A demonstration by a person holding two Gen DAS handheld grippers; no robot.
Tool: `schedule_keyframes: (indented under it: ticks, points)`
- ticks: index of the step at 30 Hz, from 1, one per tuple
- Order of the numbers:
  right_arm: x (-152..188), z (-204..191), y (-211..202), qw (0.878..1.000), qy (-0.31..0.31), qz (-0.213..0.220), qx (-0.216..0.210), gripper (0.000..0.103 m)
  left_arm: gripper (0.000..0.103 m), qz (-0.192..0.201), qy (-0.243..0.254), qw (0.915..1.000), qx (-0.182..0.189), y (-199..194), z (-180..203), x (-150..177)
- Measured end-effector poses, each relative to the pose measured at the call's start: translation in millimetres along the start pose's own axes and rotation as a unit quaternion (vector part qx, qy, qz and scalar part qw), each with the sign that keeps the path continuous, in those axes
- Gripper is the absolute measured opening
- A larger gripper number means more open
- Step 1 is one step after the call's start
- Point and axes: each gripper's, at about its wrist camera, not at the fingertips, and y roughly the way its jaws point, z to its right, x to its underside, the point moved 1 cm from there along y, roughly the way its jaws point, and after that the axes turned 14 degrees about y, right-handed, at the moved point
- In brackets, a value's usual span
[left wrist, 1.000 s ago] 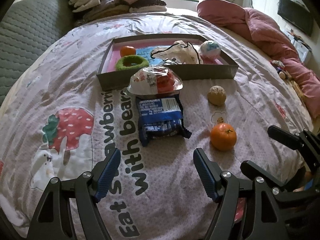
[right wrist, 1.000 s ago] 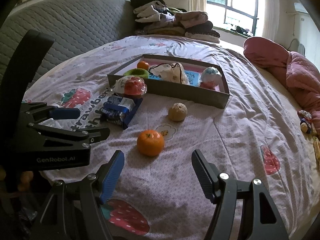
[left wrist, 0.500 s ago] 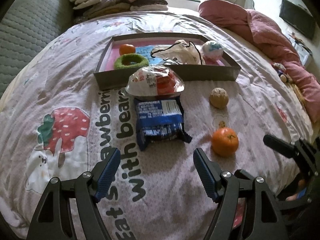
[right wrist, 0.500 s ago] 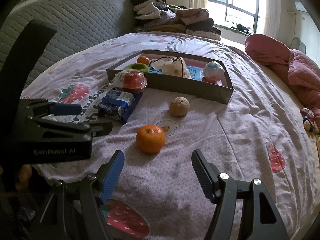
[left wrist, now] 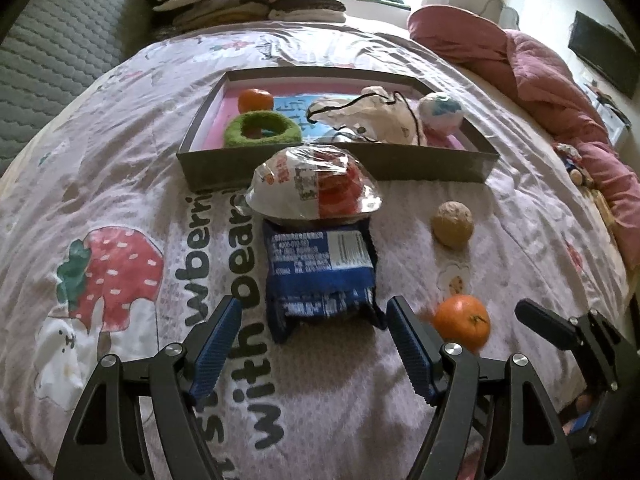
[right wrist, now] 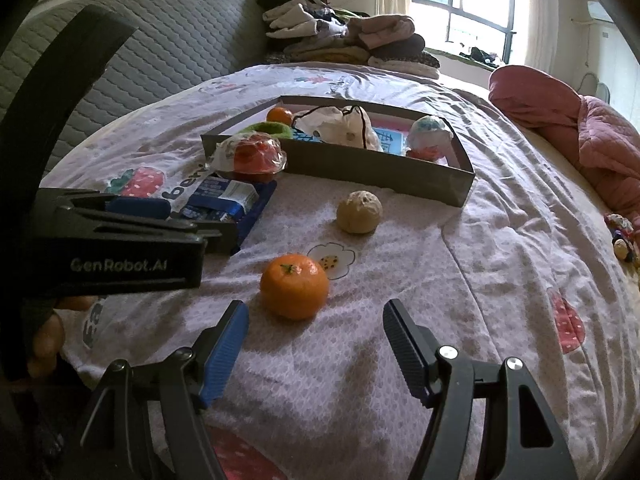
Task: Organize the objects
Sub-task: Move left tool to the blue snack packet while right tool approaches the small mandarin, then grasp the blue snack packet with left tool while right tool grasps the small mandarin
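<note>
— What's up at the head of the bed?
— Folded clothes (right wrist: 352,42) stacked by the grey quilted headboard (right wrist: 168,46), under the window (right wrist: 472,4).
— And the right edge?
— A pink duvet (left wrist: 552,92), bunched up there.

- The left tool (left wrist: 314,344) hangs with jaws wide apart just short of the blue snack packet (left wrist: 320,276); bare bedspread (left wrist: 120,184) lies open toward the bed's left edge.
- The wrapped bun (left wrist: 314,188) sits against the packet's far end and touches the box's (left wrist: 432,166) near wall, closing that lane.
- The right tool (right wrist: 316,346) gapes before the orange (right wrist: 295,286), with open cloth to its right.
- The left tool's body crowds the orange's left side.
- The walnut-like ball (right wrist: 359,212) stands between the orange and the box, with gaps around it.
- The box interior is crowded; a bare strip shows behind the green ring (left wrist: 262,130).
</note>
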Motion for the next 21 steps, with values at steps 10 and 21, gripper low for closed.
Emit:
schedule_keyframes:
  ticks: [10,21]
  points:
    - [-3,3,11,1.0,0.008,0.004,-0.005,0.069,0.076,0.008,-0.018,0.9998,-0.003,14,-4,-10]
    - [-6,-8,23,1.0,-0.012,0.015,-0.015,0.05,0.076,0.013,-0.024,0.9995,-0.014,23,-4,-13]
